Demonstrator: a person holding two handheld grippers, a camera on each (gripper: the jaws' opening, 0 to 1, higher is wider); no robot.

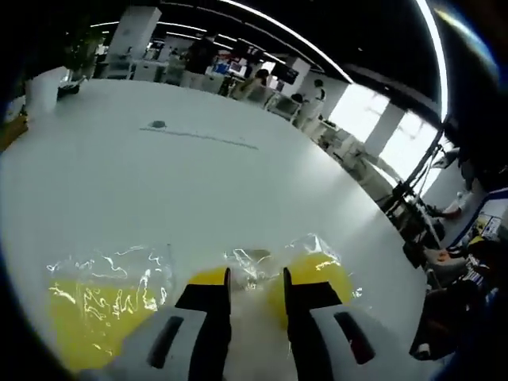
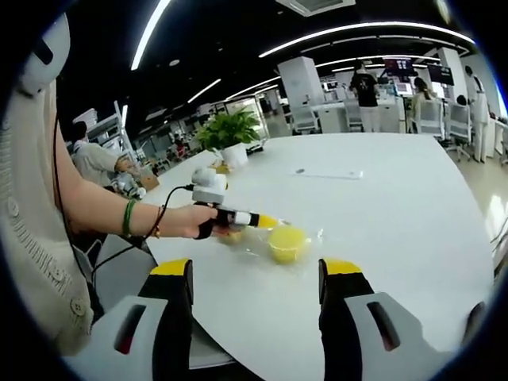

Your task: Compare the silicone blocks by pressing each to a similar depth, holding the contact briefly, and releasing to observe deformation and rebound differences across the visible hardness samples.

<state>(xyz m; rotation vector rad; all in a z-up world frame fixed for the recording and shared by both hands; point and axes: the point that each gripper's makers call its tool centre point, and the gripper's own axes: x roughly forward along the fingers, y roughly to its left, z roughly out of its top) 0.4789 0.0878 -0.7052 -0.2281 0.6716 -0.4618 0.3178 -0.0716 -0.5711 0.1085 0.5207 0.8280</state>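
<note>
Two yellow silicone blocks in clear plastic wrap lie on the white table (image 1: 198, 182): left block (image 1: 99, 305), right block (image 1: 317, 278). Left gripper (image 1: 255, 279) is narrowly parted over the wrap, gripping nothing; right gripper (image 2: 254, 274) hangs spread wide. No readable writing

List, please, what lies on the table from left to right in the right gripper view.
Person's hand → left gripper → yellow silicone block in clear wrap; further back and to the right, a white strip.

Yellow silicone block (image 1: 95, 317) cut by frame edge, blurred under wrap.
</note>
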